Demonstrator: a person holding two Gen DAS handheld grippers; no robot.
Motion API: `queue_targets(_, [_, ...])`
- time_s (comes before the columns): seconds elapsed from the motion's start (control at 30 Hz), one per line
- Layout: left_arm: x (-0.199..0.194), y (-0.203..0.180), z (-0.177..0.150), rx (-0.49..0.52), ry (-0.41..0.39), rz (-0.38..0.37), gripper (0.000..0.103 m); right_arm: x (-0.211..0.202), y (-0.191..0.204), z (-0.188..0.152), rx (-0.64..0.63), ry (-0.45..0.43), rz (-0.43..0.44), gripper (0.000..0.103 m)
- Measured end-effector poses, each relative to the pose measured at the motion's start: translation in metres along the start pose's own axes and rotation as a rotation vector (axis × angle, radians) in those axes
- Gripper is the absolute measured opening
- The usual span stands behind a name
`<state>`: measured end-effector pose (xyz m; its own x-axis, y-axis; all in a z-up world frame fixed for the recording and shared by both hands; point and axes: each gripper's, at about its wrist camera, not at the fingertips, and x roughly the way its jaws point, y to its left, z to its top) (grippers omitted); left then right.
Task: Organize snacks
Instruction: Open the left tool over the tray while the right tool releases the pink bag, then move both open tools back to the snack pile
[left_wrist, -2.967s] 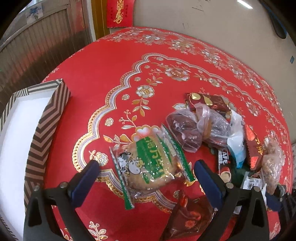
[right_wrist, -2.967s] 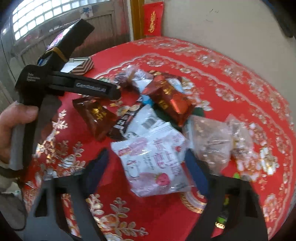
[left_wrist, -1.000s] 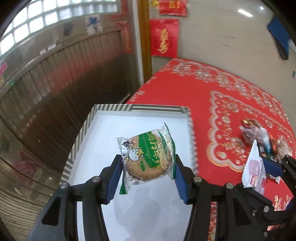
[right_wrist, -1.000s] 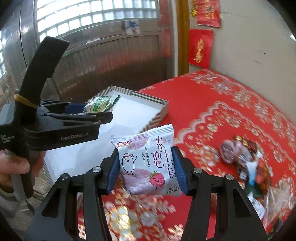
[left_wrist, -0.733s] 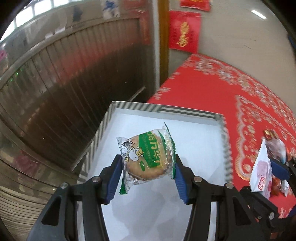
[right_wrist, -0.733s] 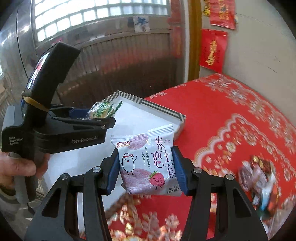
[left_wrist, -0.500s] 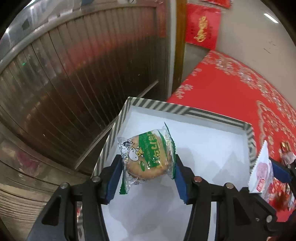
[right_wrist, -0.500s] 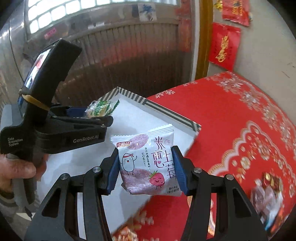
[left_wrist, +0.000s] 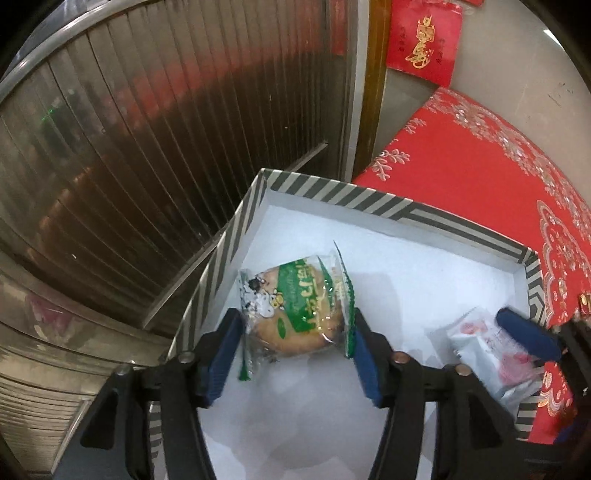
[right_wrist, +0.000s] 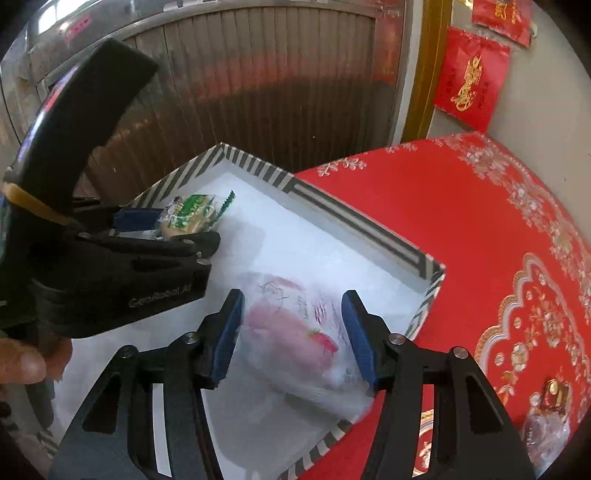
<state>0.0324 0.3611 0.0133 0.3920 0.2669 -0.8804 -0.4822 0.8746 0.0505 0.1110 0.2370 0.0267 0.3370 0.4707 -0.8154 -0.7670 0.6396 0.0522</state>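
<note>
Here the table (right_wrist: 480, 229) with its red cloth carries the striped box (left_wrist: 332, 190) at its edge, and both my hands are over the box's white floor: this is the dropping-off step. In my left gripper (left_wrist: 295, 354) the fingers are opening, and the green cookie packet (left_wrist: 295, 306) lies between them with a gap showing on each side, so I judge it let go and settling in the box's left corner. In my right gripper (right_wrist: 291, 332) the fingers stand a little apart around the pink-and-white strawberry packet (right_wrist: 295, 332); it is blurred and seems to hang loose over the box near the right wall, though I cannot tell for sure whether the pads have left it. Next, I think, both pairs of fingers must spread clear, lift without snagging the wrappers, and go back for the remaining sweets (right_wrist: 550, 417) on the cloth.
</note>
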Motion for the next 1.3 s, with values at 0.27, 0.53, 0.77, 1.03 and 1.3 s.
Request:
queue_targets(0.27, [-0.015,0.001,-0.005,-0.007,-0.03,0.002,0.09,-0.018,-0.002,-0.005,0.04,-0.021,0.047,0.055])
queue_targets(0.53, [-0.047,0.01,-0.016,-0.031,-0.094,-0.001,0.092,-0.054,-0.008,-0.022,0.093,-0.072,0.08,0.055])
queue_targets(0.77, [-0.081,-0.02,-0.04,0.033,-0.156,-0.054,0.096,-0.101,-0.018,-0.058,0.157,-0.134,0.053,0.055])
queue_targets(1.03, [-0.113,-0.074,-0.069,0.143,-0.176,-0.17,0.096,-0.146,-0.048,-0.112,0.238,-0.166,-0.038,0.055])
queue_targets(1.3, [-0.127,-0.128,-0.092,0.225,-0.159,-0.26,0.096,-0.192,-0.093,-0.182,0.348,-0.173,-0.154,0.055])
